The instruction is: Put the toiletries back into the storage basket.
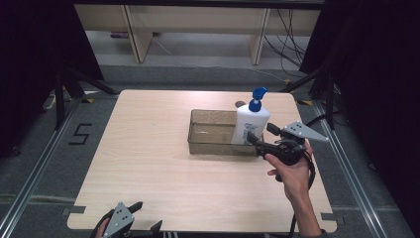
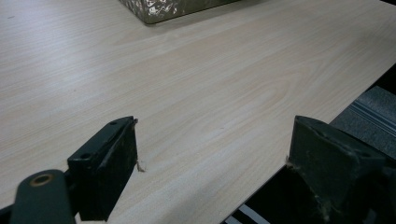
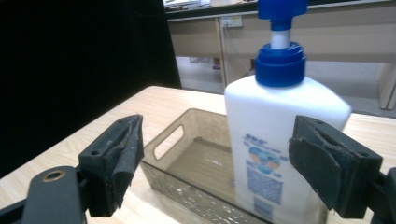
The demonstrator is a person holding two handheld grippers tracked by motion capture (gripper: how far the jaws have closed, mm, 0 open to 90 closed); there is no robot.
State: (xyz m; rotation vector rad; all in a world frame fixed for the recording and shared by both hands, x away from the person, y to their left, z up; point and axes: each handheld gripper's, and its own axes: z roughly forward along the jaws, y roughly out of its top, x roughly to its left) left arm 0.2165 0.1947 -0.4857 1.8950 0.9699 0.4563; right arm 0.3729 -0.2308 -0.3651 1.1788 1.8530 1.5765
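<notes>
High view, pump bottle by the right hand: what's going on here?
A person works at a wooden table with a gripper in each hand. The white pump bottle with a blue pump stands upright at the right end of a clear brownish plastic bin. The right gripper is beside it with jaws open, not pressing on it. The left gripper sits open at the table's near edge.

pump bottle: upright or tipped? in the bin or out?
Upright, in the bin. The pump bottle stands with its blue pump on top at the right end of the clear bin; the right tongs are open, pads off it.
</notes>
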